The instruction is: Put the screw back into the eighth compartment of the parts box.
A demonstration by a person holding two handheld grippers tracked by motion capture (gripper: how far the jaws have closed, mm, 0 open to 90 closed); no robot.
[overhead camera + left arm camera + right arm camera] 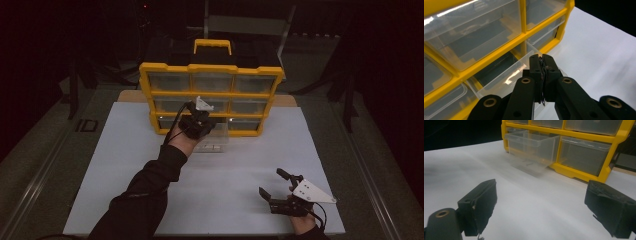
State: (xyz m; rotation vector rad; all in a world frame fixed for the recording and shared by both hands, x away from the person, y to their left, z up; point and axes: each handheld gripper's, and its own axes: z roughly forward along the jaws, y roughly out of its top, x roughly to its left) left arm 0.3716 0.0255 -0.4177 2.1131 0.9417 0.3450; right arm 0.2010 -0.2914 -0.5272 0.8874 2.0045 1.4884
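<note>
left tongs (pixel 206 125) sat at centre of high view, jaws pressed fully together, nothing visible between them, just above rim of clear drawer (pixel 212 139). drawer stuck out from bottom row of yellow drawer organizer (pixel 210 67), upper centre. right tongs (pixel 279 187) rested lower right on white tabletop (pixel 125 175), jaws spread wide, holding nothing, well apart from organizer.

Glossy yellow plastic is observed on the organiser frame (pixel 212 69). At its 6 o'clock, the pulled-out drawer (pixel 506 75) is seen as clear, smooth plastic. A matt white table surface (pixel 220 195) is noted.
</note>
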